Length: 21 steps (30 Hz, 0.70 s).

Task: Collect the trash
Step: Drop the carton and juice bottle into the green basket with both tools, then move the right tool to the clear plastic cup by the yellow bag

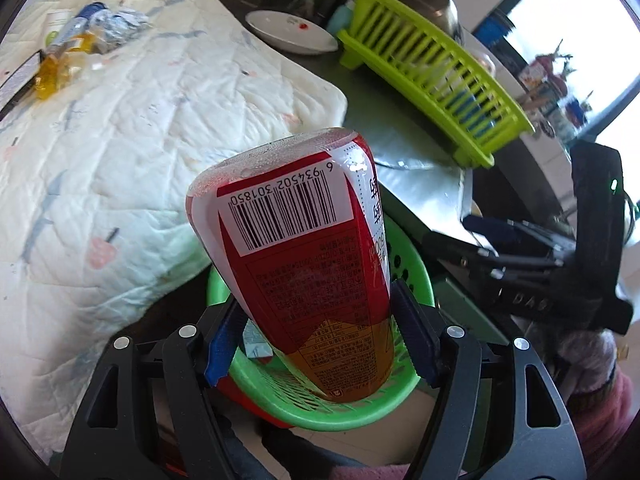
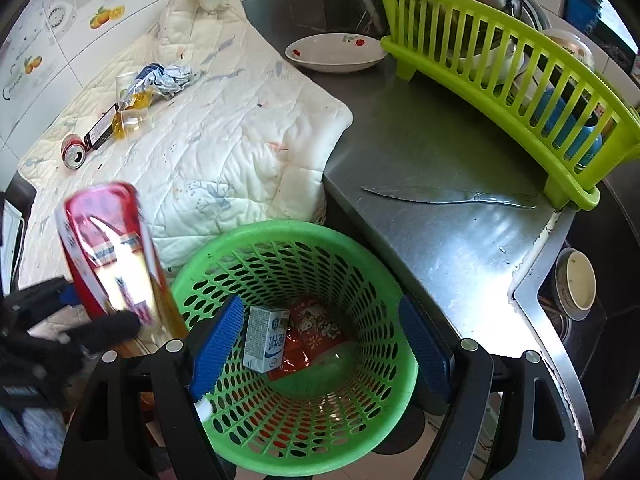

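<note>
My left gripper is shut on a red-labelled plastic bottle, held tilted over the green perforated basket. The right wrist view shows the same bottle blurred at the basket's left rim. My right gripper hangs open above the basket with nothing between its blue pads. Inside the basket lie a small milk carton and a red wrapper. On the white quilt rest a crushed can, a yellow plastic wrapper and crumpled foil.
A lime dish rack with dishes stands on the steel counter at the right. A knife lies in front of it, and a white bowl sits behind. A sink with a cup is at the far right.
</note>
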Each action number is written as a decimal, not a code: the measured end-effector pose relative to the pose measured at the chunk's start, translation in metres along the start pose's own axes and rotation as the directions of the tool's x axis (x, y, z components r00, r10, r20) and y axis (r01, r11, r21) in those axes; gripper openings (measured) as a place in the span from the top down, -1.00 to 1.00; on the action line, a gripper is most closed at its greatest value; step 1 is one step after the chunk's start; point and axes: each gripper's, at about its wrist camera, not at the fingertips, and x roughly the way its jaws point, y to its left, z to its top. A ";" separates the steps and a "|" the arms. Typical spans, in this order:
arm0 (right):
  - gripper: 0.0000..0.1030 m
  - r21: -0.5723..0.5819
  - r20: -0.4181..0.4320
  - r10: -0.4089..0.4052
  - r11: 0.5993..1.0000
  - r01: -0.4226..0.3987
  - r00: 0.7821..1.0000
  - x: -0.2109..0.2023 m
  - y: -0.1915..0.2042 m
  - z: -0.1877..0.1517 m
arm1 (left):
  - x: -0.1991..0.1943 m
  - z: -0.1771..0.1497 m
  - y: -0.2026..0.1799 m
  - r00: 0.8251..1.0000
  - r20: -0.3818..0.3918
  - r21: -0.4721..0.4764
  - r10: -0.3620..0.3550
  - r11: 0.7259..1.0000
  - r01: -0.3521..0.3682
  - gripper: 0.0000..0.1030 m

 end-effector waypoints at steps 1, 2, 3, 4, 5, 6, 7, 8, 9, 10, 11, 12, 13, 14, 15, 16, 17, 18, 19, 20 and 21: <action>-0.49 0.004 0.002 0.002 1.000 -0.002 1.000 -0.001 -0.001 0.000 | 0.006 -0.003 -0.004 1.000 -0.019 0.014 0.010 1.000 -0.010 -0.35; -0.49 0.008 0.003 0.005 1.000 -0.005 1.000 -0.001 -0.003 0.000 | 0.012 -0.005 -0.006 0.999 -0.039 0.025 0.011 1.000 -0.010 -0.36; -0.49 0.009 0.004 0.005 1.000 -0.005 1.000 -0.002 -0.003 0.000 | 0.018 -0.008 -0.009 0.998 -0.061 0.035 -0.006 0.999 0.008 -0.37; -0.49 0.010 0.005 0.006 1.000 -0.006 1.000 -0.002 -0.004 -0.001 | 0.021 -0.011 -0.011 0.997 -0.074 0.039 -0.014 0.999 0.017 -0.37; -0.49 0.012 0.006 0.008 1.000 -0.008 1.000 -0.003 -0.004 -0.001 | 0.023 -0.013 -0.013 0.997 -0.079 0.047 -0.013 0.999 0.016 -0.37; -0.49 0.014 0.008 0.009 1.000 -0.009 1.000 -0.003 -0.005 -0.001 | 0.025 -0.015 -0.015 0.997 -0.081 0.055 -0.011 0.998 0.015 -0.38; -0.49 0.016 0.009 0.009 1.000 -0.009 1.000 -0.004 -0.005 -0.001 | 0.026 -0.016 -0.016 0.996 -0.086 0.060 -0.011 0.998 0.016 -0.39; -0.49 0.017 0.009 0.011 1.000 -0.011 1.000 -0.004 -0.006 -0.001 | 0.026 -0.017 -0.017 0.996 -0.089 0.061 -0.018 0.998 0.024 -0.44; -0.49 0.018 0.011 0.012 1.000 -0.012 1.000 -0.004 -0.006 -0.001 | 0.025 -0.018 -0.018 0.996 -0.088 0.066 -0.019 0.998 0.025 -0.45; -0.49 0.020 0.012 0.012 1.000 -0.013 1.000 -0.004 -0.006 -0.001 | 0.024 -0.018 -0.020 0.997 -0.083 0.073 -0.011 0.997 0.017 -0.45; -0.49 0.021 0.014 0.014 1.000 -0.015 1.000 -0.004 -0.006 -0.001 | 0.022 -0.017 -0.020 0.997 -0.074 0.079 -0.004 0.997 0.010 -0.45; -0.49 0.022 0.015 0.018 1.000 -0.019 1.000 -0.005 -0.005 0.000 | 0.019 -0.017 -0.019 0.998 -0.067 0.078 -0.004 0.997 0.009 -0.45; -0.49 0.022 0.015 0.021 1.000 -0.021 1.000 -0.004 -0.004 0.000 | 0.015 -0.016 -0.017 0.998 -0.056 0.074 -0.004 0.997 0.008 -0.45; -0.49 0.021 0.015 0.025 0.999 -0.025 1.000 -0.004 -0.003 0.001 | 0.012 -0.015 -0.015 0.999 -0.046 0.071 0.000 0.997 0.004 -0.45; -0.49 0.018 0.014 0.031 0.999 -0.031 0.999 -0.004 -0.001 0.002 | 0.009 -0.014 -0.014 0.999 -0.036 0.069 0.004 0.998 -0.002 -0.45; -0.49 0.016 0.014 0.035 0.999 -0.036 0.999 -0.003 0.001 0.002 | 0.005 -0.012 -0.011 1.000 -0.023 0.068 0.011 0.998 -0.009 -0.45; -0.49 0.012 0.015 0.039 0.999 -0.039 0.999 -0.002 0.004 0.004 | 0.000 -0.011 -0.008 1.000 -0.012 0.065 0.016 0.998 -0.015 -0.45; -0.49 0.006 0.015 0.045 0.999 -0.045 0.999 -0.001 0.007 0.006 | -0.005 -0.009 -0.004 1.000 0.002 0.059 0.027 0.998 -0.027 -0.45; -0.49 0.004 0.015 0.051 0.999 -0.051 0.999 0.000 0.010 0.008 | -0.008 -0.008 -0.001 0.999 0.013 0.054 0.032 0.998 -0.033 -0.45; -0.49 -0.001 0.015 0.058 0.998 -0.058 0.998 0.001 0.013 0.009 | -0.013 -0.006 0.003 0.999 0.026 0.047 0.039 0.998 -0.041 -0.45; -0.49 -0.009 0.015 0.065 0.998 -0.064 0.998 0.002 0.017 0.012 | -0.017 -0.005 0.007 0.998 0.037 0.041 0.049 0.998 -0.051 -0.45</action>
